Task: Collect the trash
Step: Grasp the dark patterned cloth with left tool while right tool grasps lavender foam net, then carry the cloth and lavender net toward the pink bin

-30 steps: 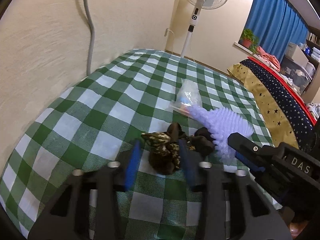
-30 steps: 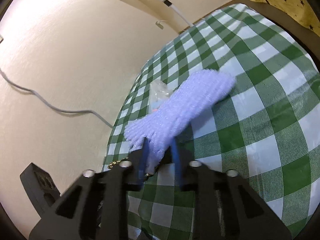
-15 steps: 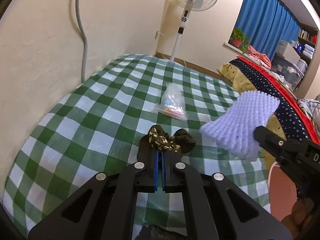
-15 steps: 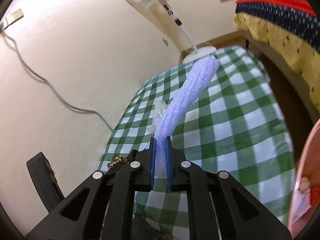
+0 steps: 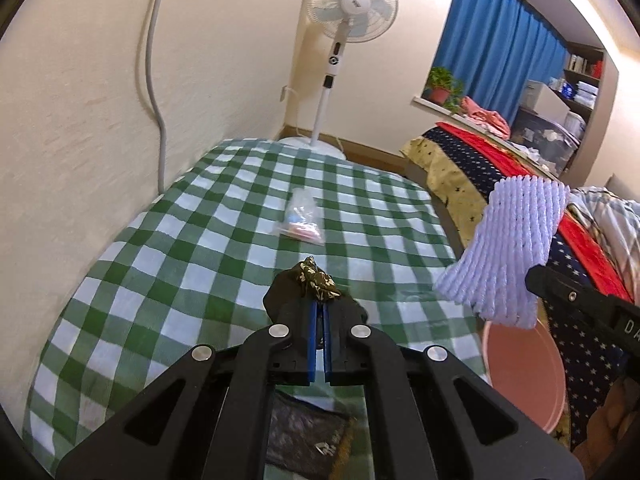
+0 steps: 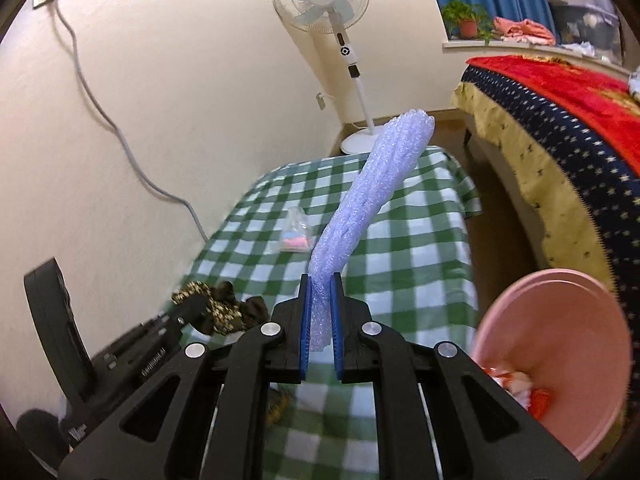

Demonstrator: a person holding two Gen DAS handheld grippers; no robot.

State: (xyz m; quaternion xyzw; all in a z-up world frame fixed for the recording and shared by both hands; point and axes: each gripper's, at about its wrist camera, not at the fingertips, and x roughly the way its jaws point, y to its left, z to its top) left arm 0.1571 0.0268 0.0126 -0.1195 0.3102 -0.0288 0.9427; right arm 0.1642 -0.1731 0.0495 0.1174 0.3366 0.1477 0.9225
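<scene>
Left wrist view: a dark crumpled wrapper (image 5: pixel 310 286) with gold print is pinched between the nearly closed jaws of the left gripper (image 5: pixel 319 320), lifted above the checked bench (image 5: pixel 224 216). Beyond the wrapper, a clear plastic bag (image 5: pixel 300 220) lies on the bench.

Right wrist view: the right gripper (image 6: pixel 320 312) points forward, its jaws narrow around the lower end of a pale lilac foam net (image 6: pixel 372 196), which rises upward from them. The pink bin (image 6: pixel 560 352) stands right of the net.

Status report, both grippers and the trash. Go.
Left gripper shut on dark wrapper. Right gripper shut on foam net, lifted. Pink bin right. Plastic bag on table.
</scene>
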